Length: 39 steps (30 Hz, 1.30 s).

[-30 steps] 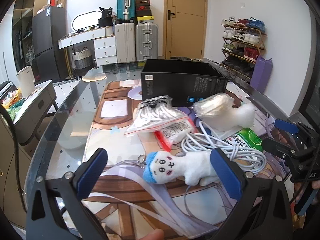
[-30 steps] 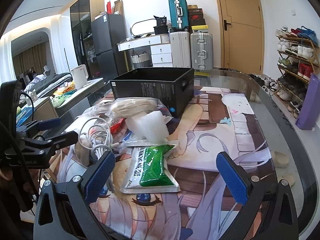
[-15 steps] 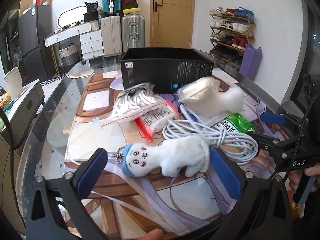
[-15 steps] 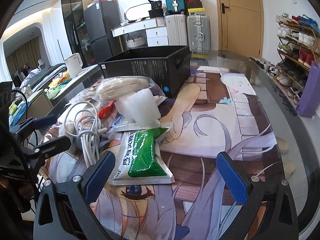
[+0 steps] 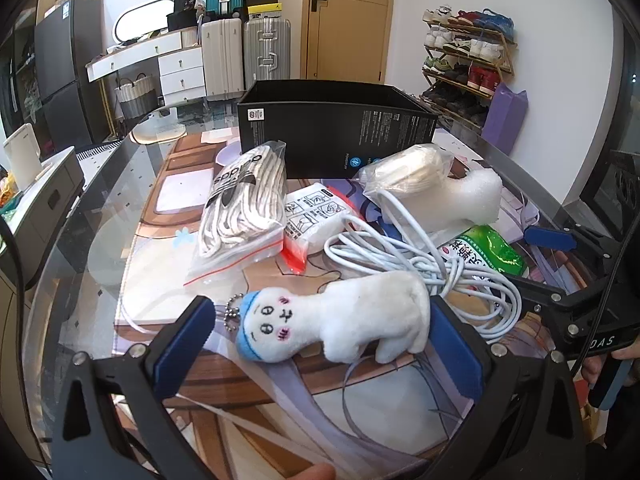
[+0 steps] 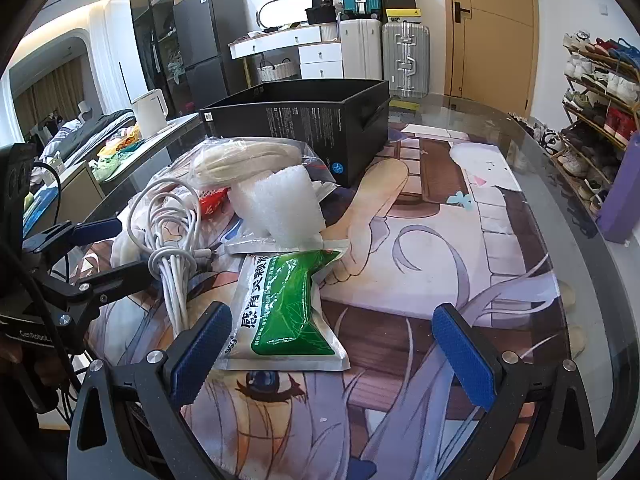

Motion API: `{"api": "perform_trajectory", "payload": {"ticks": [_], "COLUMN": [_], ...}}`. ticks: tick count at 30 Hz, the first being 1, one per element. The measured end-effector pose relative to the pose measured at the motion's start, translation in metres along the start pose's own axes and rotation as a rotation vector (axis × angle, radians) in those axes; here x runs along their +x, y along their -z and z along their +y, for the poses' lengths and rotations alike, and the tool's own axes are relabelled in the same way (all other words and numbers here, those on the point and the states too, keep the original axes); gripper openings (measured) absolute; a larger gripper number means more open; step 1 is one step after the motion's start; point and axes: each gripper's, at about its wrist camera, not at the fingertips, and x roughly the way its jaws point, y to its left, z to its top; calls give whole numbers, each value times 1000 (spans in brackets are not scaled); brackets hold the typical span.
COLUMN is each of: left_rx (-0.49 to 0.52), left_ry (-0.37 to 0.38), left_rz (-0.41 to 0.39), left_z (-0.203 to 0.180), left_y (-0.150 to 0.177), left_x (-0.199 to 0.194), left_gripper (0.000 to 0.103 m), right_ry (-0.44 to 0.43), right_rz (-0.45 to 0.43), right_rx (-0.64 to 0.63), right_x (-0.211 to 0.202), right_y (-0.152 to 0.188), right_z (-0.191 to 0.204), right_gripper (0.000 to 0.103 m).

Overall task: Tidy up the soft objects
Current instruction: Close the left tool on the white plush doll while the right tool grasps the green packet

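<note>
A white plush keychain toy [image 5: 336,316] with a blue cap lies on the printed mat, between the open fingers of my left gripper [image 5: 320,340]. Behind it lie a coiled white cable [image 5: 420,264], a bag of striped socks [image 5: 244,208], a white packet [image 5: 316,216], a bagged cream item [image 5: 408,168], white foam [image 5: 468,200] and a green pouch [image 5: 488,250]. My right gripper [image 6: 336,344] is open over the mat, its left finger beside the green pouch [image 6: 288,304]. An open black box [image 5: 336,124] stands behind the pile; it also shows in the right wrist view [image 6: 304,120].
The glass table edge [image 6: 592,240] curves along the right. The left gripper [image 6: 92,252] shows at the left of the right wrist view, the right gripper [image 5: 560,276] at the right of the left wrist view. Suitcases, a shoe rack and drawers stand beyond the table.
My left gripper has moved forward and down so the plush toy now lies between its fingers. My right gripper has moved closer to the green pouch.
</note>
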Motion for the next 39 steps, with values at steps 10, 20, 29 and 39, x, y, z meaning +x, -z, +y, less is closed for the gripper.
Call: {"api": "perform_trajectory", "payload": {"ticks": [10,20,29,39], "left_rx": [-9,0,-21,-31], "left_ry": [52,50,38,30], "left_rz": [0,-36,-50,-63], "left_z": [1,2,10,12], "left_y": [0,1,2,1], "left_x": [-2,-14,-18,-22], "left_gripper": [85,84,84,84], "right_ry": [-1,-7,-49,-87], "right_rz": [1,-2,-1,4], "right_rx": [-21,-57,-114,-89], "right_x": [3,6,9,-2], "right_y": [-1,-2,-7,-2], "right_z": [2,6,17,10], "right_gripper": [103,98,74,31]}}
